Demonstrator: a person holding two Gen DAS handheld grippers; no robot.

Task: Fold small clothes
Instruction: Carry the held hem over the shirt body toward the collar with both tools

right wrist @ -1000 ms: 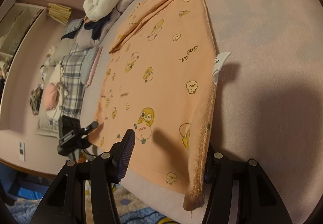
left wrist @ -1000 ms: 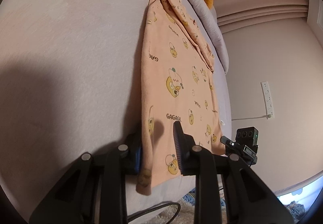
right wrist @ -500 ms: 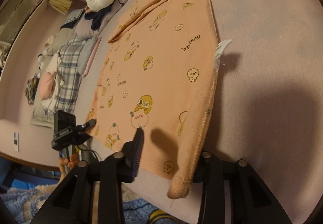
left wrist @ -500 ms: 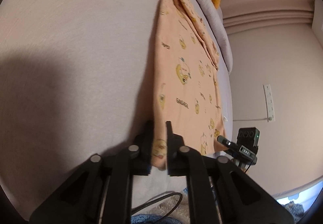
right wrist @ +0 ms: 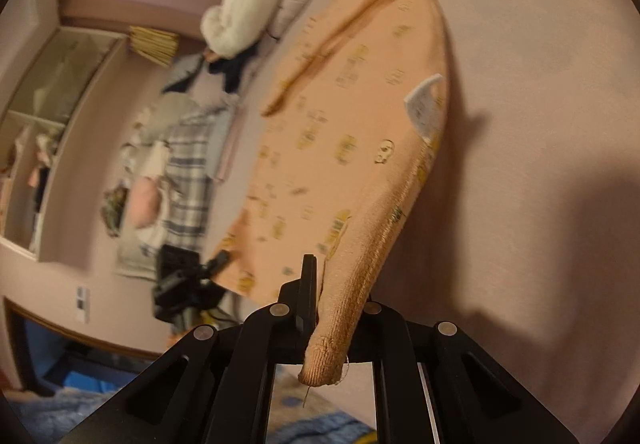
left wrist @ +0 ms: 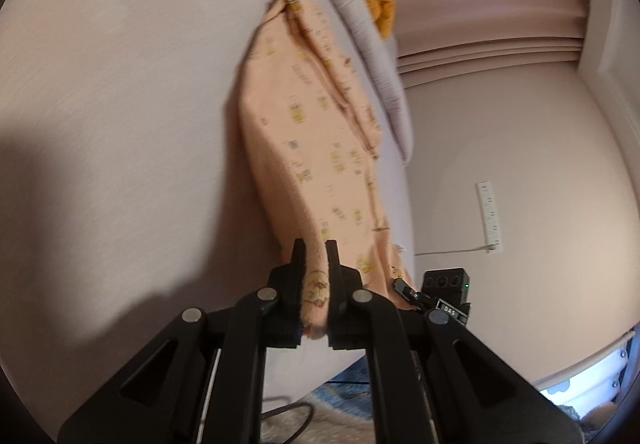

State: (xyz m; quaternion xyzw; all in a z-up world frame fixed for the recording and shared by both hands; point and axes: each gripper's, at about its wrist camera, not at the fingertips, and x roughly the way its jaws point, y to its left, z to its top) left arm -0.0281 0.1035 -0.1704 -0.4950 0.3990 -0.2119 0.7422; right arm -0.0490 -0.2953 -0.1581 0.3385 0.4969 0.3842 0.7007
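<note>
Both grippers, left [left wrist: 316, 264] and right [right wrist: 320, 284], have just clamped the peach garment's [left wrist: 312, 147] near corners; its length runs away across the bed [left wrist: 120, 103].

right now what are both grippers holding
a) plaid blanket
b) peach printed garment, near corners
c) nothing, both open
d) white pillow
b: the left gripper and the right gripper are each shut on a near corner of the peach printed garment.

Pale mauve bed surface [left wrist: 120, 123]. Beside it: pink wall [left wrist: 520, 163] bearing a white power strip [left wrist: 489, 215]; pleated pink curtain [left wrist: 480, 27] above. Open shelving [right wrist: 52, 103] beyond the bed.
</note>
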